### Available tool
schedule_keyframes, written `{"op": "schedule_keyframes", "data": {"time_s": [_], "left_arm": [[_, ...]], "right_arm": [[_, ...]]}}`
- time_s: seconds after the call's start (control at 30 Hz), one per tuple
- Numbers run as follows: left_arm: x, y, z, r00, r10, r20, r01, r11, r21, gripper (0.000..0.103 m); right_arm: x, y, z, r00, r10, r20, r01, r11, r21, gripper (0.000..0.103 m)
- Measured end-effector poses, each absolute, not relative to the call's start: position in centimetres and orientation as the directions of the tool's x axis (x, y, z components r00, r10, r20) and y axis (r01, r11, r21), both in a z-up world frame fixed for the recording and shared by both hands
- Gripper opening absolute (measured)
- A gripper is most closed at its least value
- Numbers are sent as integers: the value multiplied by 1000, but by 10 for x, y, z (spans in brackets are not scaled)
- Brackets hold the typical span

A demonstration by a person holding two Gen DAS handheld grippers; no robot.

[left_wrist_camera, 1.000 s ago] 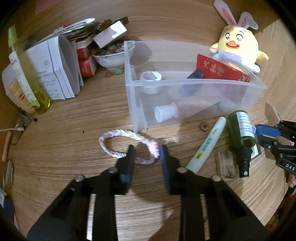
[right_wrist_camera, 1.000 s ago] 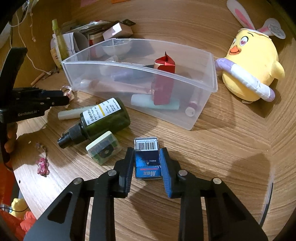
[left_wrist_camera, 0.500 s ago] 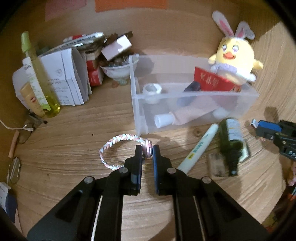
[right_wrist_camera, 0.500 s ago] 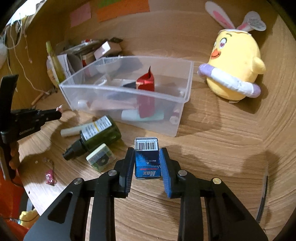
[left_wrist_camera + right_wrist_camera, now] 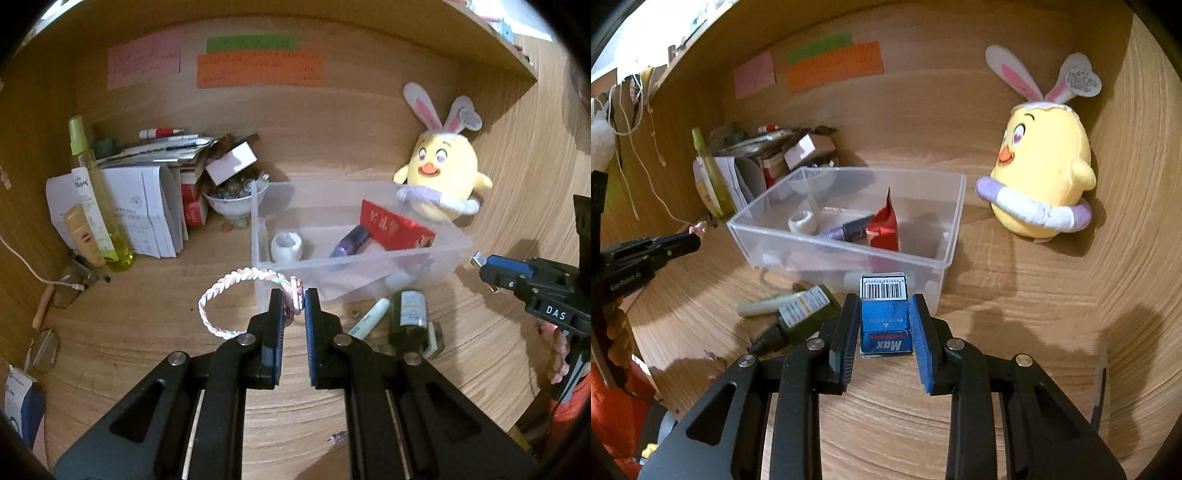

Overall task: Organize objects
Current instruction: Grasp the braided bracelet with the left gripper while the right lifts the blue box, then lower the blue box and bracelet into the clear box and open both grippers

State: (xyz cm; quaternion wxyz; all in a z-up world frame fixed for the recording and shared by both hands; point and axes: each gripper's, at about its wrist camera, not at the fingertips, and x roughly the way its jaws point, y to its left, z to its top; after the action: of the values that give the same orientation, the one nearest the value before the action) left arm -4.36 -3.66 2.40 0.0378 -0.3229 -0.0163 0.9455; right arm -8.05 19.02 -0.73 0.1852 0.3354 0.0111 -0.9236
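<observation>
My left gripper (image 5: 293,295) is shut on a pink-and-white braided bracelet (image 5: 221,291) and holds it lifted in front of the clear plastic bin (image 5: 354,258). My right gripper (image 5: 884,301) is shut on a small blue box (image 5: 884,321) with a barcode, held above the desk just in front of the bin (image 5: 956,206). The bin holds a red packet (image 5: 884,225), a purple tube (image 5: 842,230) and a white cap (image 5: 801,221). The right gripper also shows at the right edge of the left wrist view (image 5: 484,267).
A dark green bottle (image 5: 408,317), a white pen (image 5: 369,319) and a small green item lie on the desk before the bin. A yellow plush chick (image 5: 1041,181) sits at the back right. Papers, boxes, a bowl (image 5: 234,201) and a yellow spray bottle (image 5: 96,206) crowd the back left.
My left gripper closed on the bracelet and lifted it off the desk. My right gripper rose and drew back with the blue box held in it.
</observation>
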Motion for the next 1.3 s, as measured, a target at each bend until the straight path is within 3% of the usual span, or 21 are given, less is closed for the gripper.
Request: {"op": "schedule_keyframes", "data": {"time_s": [0.73, 1.3], "left_arm": [[-76, -27, 79, -865, 118, -487, -87, -993, -85, 10], [-136, -16, 44, -803, 139, -580, -101, -990, -97, 10]], "right_arm": [[-120, 184, 48, -795, -341, -501, 325, -938, 122, 25], [-174, 181, 26, -768, -295, -569, 275, -954, 123, 25]]}}
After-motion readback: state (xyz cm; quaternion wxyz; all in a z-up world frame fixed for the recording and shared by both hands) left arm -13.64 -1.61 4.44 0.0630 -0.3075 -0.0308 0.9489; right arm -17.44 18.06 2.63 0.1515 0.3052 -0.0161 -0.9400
